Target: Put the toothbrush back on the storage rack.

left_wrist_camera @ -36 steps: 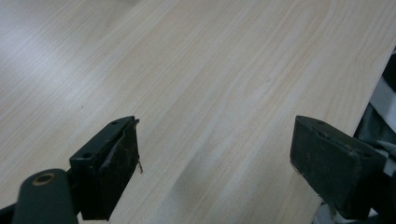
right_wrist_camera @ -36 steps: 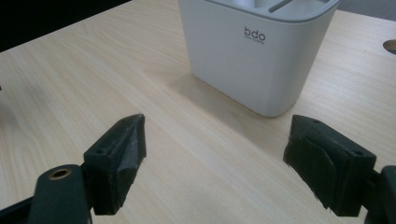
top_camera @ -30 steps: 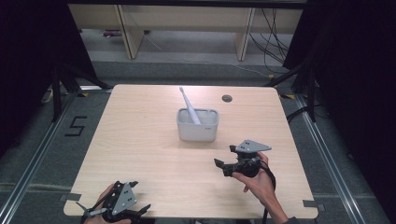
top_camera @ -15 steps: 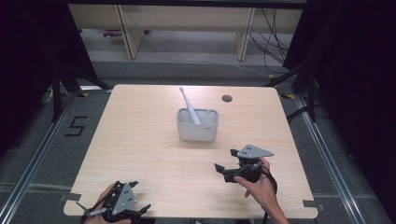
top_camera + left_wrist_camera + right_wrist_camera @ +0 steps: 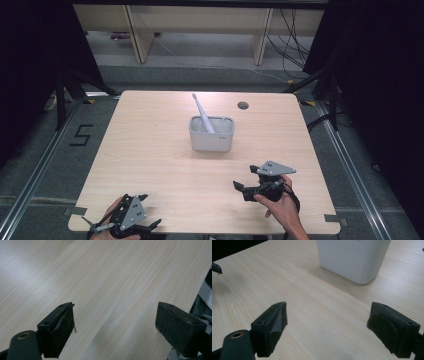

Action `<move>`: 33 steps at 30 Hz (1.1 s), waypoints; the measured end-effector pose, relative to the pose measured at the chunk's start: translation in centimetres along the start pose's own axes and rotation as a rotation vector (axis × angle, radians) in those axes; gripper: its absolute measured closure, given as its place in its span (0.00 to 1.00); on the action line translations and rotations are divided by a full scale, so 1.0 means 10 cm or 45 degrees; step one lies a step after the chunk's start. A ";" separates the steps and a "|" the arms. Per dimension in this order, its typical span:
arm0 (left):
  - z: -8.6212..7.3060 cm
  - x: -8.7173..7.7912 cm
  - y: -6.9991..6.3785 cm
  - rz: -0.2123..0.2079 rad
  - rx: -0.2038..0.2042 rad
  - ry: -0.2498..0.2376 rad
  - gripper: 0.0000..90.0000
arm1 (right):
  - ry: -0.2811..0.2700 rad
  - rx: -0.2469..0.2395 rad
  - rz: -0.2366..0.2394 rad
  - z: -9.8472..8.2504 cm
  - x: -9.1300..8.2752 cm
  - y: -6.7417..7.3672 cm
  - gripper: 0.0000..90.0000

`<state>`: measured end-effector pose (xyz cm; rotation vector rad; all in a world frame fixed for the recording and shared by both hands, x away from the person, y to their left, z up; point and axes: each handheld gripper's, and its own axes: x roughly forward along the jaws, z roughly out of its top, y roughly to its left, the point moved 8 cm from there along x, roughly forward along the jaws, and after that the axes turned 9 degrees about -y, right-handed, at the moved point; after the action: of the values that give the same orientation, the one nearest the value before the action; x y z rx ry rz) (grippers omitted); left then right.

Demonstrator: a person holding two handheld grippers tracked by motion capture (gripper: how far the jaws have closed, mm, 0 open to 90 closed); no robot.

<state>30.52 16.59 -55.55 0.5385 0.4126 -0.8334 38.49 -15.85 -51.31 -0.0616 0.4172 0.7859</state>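
Note:
A white rectangular holder (image 5: 211, 135) stands at the middle of the wooden table (image 5: 150, 150), and a white toothbrush (image 5: 201, 112) leans in it with its head up and to the left. My right gripper (image 5: 243, 191) is held above the near right part of the table, open and empty, pointing left. In the right gripper view (image 5: 327, 327) the holder (image 5: 353, 257) sits ahead and to the right of the jaws. My left gripper (image 5: 150, 212) is at the near left edge, open and empty. The left gripper view (image 5: 115, 330) has bare tabletop between the jaws.
A small round hole (image 5: 243, 105) sits in the table's far right part. The table's near edge (image 5: 197, 282) runs close to the left gripper. Shelving legs and cables (image 5: 280, 30) lie beyond the far edge. A floor mark "5" (image 5: 81, 135) is at the left.
My right gripper has drawn back toward the near edge, away from the holder, staying open. The left gripper has hardly moved.

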 end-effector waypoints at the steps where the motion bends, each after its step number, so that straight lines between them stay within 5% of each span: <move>1: 0.00 0.00 0.00 -0.003 -0.001 0.001 0.17 | 0.003 0.040 0.006 -0.02 0.00 0.03 0.18; 2: 0.00 0.00 0.00 -0.004 -0.002 0.002 0.17 | -0.009 0.003 0.009 -0.02 -0.01 0.01 0.18; 5: 0.00 0.00 0.00 -0.003 0.005 0.005 0.17 | 0.014 0.057 0.004 -0.06 -0.04 0.04 0.18; 6: 0.00 0.00 0.00 -0.002 -0.001 0.001 0.17 | 0.000 0.014 0.009 -0.06 -0.04 0.01 0.18; 7: 0.00 0.00 0.00 -0.003 0.000 0.002 0.17 | 0.020 0.058 0.008 -0.08 -0.05 0.04 0.18; 9: 0.00 0.00 -0.01 -0.011 -0.019 -0.012 0.17 | 0.009 0.022 0.003 -0.09 -0.06 0.01 0.18; 11: 0.00 0.00 -0.01 -0.008 -0.018 -0.011 0.17 | 0.036 0.056 -0.008 -0.13 -0.09 0.03 0.18; 13: 0.00 0.00 -0.01 -0.005 -0.019 -0.012 0.17 | 0.025 0.011 -0.017 -0.14 -0.10 0.01 0.18; 19: 0.00 0.00 -0.01 -0.006 -0.016 -0.009 0.17 | 0.048 0.055 -0.007 -0.20 -0.16 0.05 0.18; 21: 0.00 0.01 -0.01 -0.007 -0.017 -0.011 0.17 | 0.051 0.008 -0.018 -0.21 -0.18 0.02 0.18; 24: 0.00 0.01 -0.01 -0.007 -0.016 -0.008 0.17 | 0.086 0.052 -0.014 -0.26 -0.20 0.06 0.18; 27: 0.00 0.01 -0.01 -0.007 -0.015 -0.008 0.17 | 0.094 0.010 -0.013 -0.29 -0.22 0.04 0.18; 28: 0.00 0.01 -0.01 -0.009 -0.017 -0.009 0.17 | 0.100 0.061 -0.006 -0.31 -0.23 0.09 0.18; 29: 0.00 0.01 -0.01 -0.008 -0.019 -0.009 0.17 | 0.091 0.002 -0.004 -0.31 -0.23 0.05 0.18; 30: 0.00 0.01 -0.01 -0.006 -0.019 -0.009 0.17 | 0.114 0.065 -0.010 -0.32 -0.26 0.10 0.18; 33: 0.00 0.01 -0.01 -0.007 -0.018 -0.008 0.17 | 0.099 0.040 -0.010 -0.34 -0.26 0.09 0.18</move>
<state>30.47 16.50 -55.66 0.5219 0.4139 -0.8364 35.05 -17.70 -53.28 -0.0647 0.5024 0.7711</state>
